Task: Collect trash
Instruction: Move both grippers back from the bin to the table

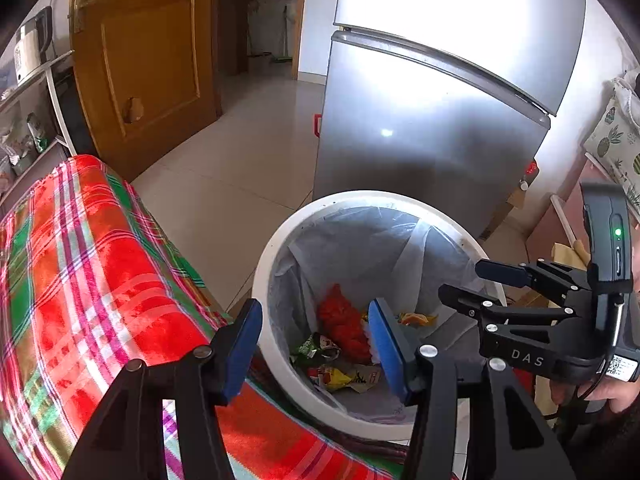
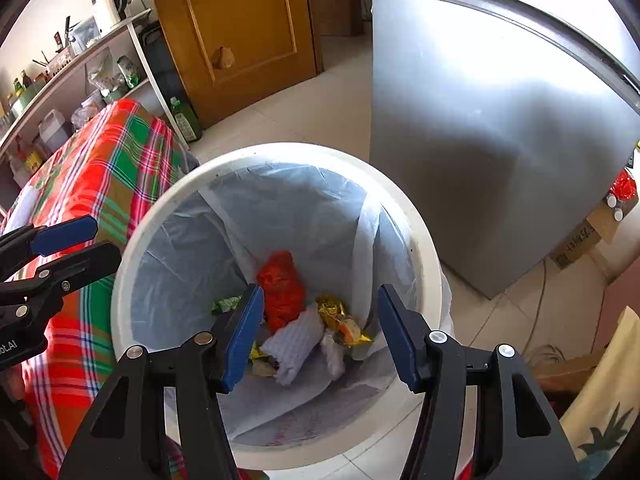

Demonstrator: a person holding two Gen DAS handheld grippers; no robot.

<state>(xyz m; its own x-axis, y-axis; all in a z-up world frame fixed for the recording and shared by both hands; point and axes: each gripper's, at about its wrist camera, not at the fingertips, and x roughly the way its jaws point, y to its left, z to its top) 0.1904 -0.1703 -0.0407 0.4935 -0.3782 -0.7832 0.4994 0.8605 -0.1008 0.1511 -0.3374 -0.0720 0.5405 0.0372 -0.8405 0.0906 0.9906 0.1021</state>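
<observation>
— Blue pads on black fingers, spread wide on the right gripper, gripping nothing; held above the open mouth of the white bin.

— And the left gripper?

— Spread wide too, empty; one finger over the plaid cloth, the other over the near-left part of the bin rim. Seen from the right wrist at the left edge of the bin, fingers pointing toward it.

— Trash?

— All down at the bottom of the bin, inside the pale liner. Crumpled red bag in the middle, long axis running from the near rim toward the far rim, narrower end pointing away. White tissue touching its near end. Gold wrapper just beside, toward the right wall. Green wrapper toward the left wall, partly hidden behind the right gripper's left finger. Yellow wrapper nearest the front wall.

— Around the bin?

— Plaid cloth touching the bin's left side. Silver fridge beyond the far-right rim, standing on pale floor tiles. Wooden door well behind. Shelf past the cloth, with a white kettle on top.
</observation>
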